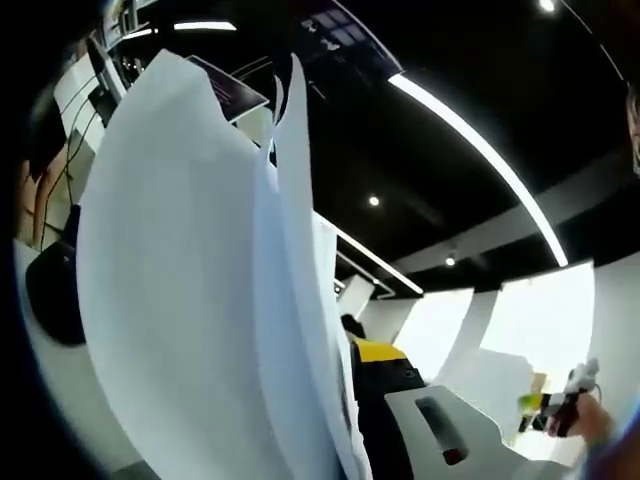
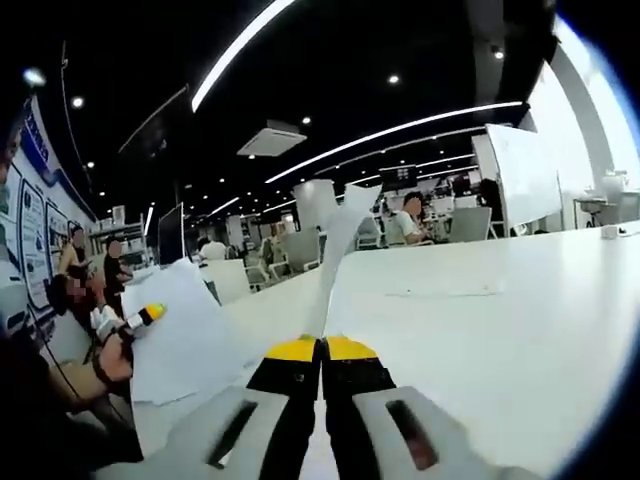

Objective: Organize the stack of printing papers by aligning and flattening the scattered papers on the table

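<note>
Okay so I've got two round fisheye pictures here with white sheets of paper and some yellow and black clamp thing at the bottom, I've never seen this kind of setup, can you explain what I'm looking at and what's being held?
No robot here: a person carries a handheld two-jaw gripper in each hand, each with a fisheye camera looking along its jaws.

In the right gripper view, the right gripper, yellow-tipped, is closed on the edge of a paper sheet that stands up from it. Behind lies a long white table. At left, the person's hand holds the left gripper beside more white sheets.

The left gripper view is tilted up towards the ceiling lights. The stack of papers rises close before the lens, fanned apart rather than aligned. The right gripper appears at the lower right of this view, and the left gripper's own jaws can't be made out behind the paper.
</note>
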{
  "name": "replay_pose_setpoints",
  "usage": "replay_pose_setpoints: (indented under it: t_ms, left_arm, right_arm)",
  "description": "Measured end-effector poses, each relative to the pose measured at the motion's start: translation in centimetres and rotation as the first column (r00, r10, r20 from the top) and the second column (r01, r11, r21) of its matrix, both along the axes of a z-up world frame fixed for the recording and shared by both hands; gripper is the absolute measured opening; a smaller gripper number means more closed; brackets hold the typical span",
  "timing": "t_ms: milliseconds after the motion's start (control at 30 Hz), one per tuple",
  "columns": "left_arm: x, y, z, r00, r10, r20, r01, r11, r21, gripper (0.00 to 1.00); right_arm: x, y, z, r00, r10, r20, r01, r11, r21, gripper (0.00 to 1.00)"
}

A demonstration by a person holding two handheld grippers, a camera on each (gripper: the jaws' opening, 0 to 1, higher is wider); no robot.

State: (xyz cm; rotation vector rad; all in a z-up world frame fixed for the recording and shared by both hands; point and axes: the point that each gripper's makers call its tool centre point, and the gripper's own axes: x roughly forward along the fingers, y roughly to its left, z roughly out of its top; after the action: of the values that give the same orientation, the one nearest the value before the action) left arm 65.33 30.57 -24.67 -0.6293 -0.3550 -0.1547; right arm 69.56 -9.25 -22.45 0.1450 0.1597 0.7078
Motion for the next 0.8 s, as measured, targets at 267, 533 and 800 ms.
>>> replay_pose_setpoints:
  t_ms: [267, 533, 800]
  left_arm:
    - [0.0, -0.1, 0.0, 1.000, -0.005, -0.004, 0.005, 1.000, 0.000, 0.10]
    - [0.0, -0.1, 0.0, 1.000, -0.009, -0.003, 0.009, 1.000, 0.000, 0.10]
    - [-0.1, -0.2, 0.0, 1.000, -0.010, 0.000, 0.010, 1.000, 0.000, 0.10]
  right_arm:
    - [0.3, -0.3, 1.4, 1.000, 0.007, 0.028, -0.007, 1.000, 0.008, 0.00]
    - [0.4, 0.3, 2.5, 0.998, 0.013, 0.062, -0.013, 1.000, -0.015, 0.00]
    - [0.7, 0.7, 2.8, 0.997, 0.016, 0.077, -0.013, 0.999, -0.041, 0.00]
